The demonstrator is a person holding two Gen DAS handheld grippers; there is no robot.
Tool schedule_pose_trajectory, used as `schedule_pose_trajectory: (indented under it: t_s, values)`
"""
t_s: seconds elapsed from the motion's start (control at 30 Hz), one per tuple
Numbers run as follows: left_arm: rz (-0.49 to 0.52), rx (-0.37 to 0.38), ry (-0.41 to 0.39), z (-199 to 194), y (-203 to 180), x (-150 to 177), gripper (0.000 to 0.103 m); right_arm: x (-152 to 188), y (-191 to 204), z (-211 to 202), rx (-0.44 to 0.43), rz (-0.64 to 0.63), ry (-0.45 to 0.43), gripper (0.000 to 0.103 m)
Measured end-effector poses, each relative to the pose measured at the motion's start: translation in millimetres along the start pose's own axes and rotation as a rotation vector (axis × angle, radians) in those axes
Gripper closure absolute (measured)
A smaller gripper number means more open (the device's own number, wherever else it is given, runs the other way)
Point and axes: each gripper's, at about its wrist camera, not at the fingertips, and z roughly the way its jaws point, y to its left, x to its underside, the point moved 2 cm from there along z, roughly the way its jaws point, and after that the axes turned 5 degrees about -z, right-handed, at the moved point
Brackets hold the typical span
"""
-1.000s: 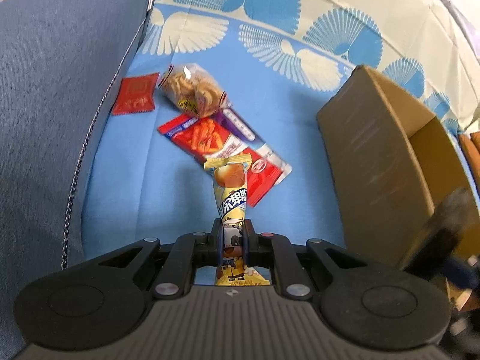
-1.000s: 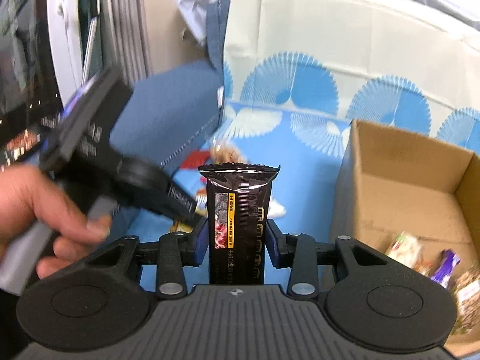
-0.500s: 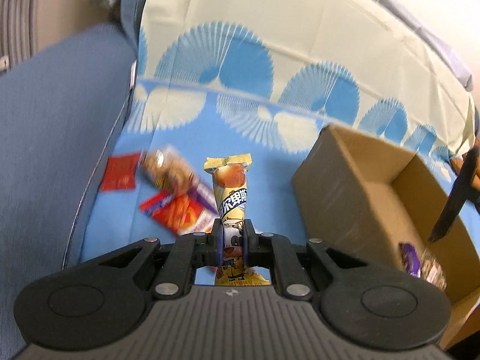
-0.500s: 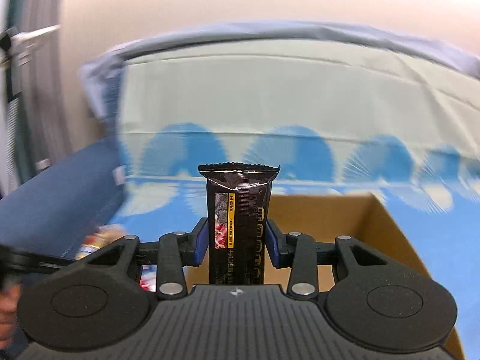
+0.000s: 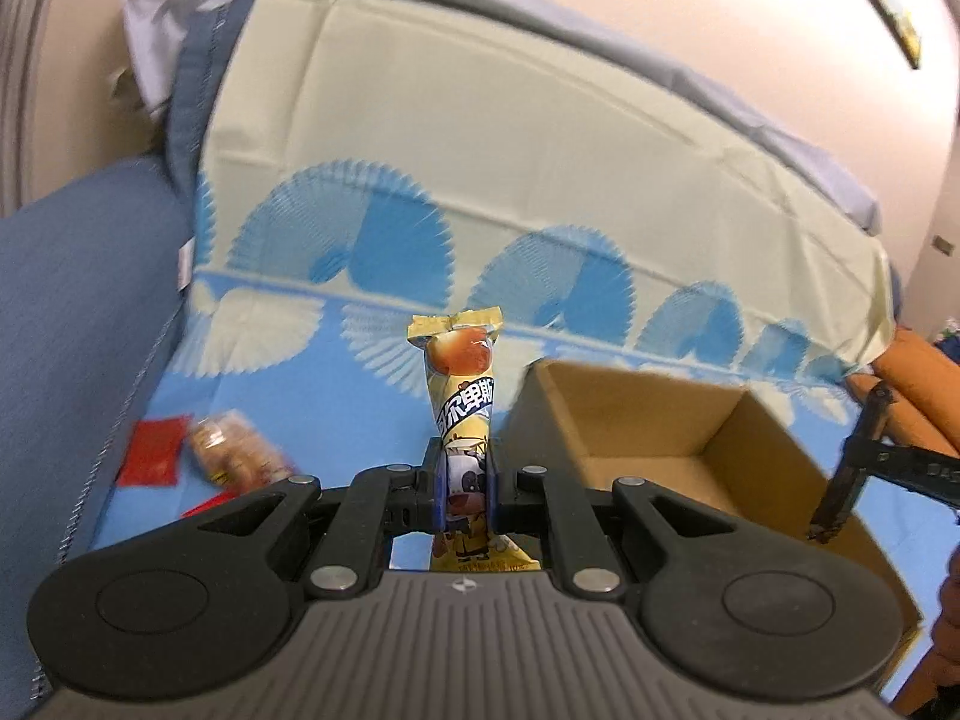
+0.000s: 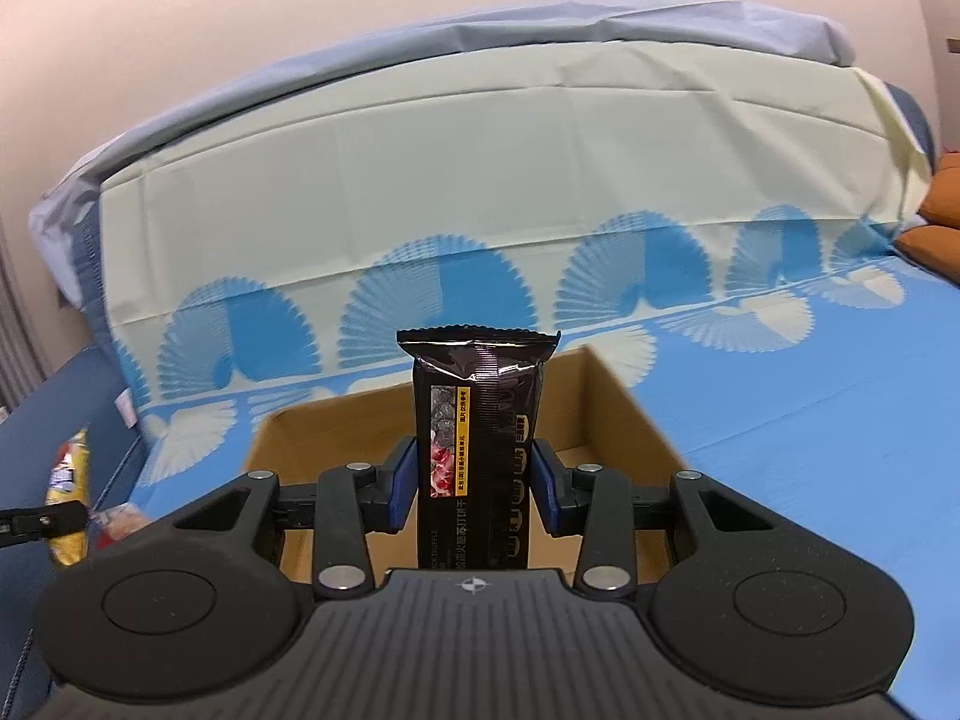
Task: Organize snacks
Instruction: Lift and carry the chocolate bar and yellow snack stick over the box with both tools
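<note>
Cardboard box [image 6: 624, 414], open-topped, visible interior bare; left gripper [image 5: 461, 483] clamps yellow snack stick [image 5: 461, 396]; right gripper [image 6: 474, 483] clamps black packet [image 6: 480, 420]

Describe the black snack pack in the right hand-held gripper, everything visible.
The black snack pack is a glossy, flat foil-like wrapper with a crimped, serrated top seal, a narrow yellow vertical strip, a small reddish food picture and pale lettering. It stands upright, clamped at its lower half between the blue pads of the right hand-held gripper. Its bottom is hidden behind the gripper body. The open cardboard box lies behind it.
</note>
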Motion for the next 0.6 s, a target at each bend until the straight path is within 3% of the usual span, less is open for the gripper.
schedule_pose_trajectory:
  t_s: [0.27, 0.6]
  values:
    - [0.061, 0.149, -0.087, -6.5, -55.6, 6.7, 0.09, -1.9, -22.8, -6.5, 0.055, -0.01, -0.022, 0.062]
    - [0.135, 0.276, -0.057, 0.8, -107.4, 30.2, 0.09, -1.5, -30.0, -11.8, 0.084, -0.052, -0.034, 0.062]
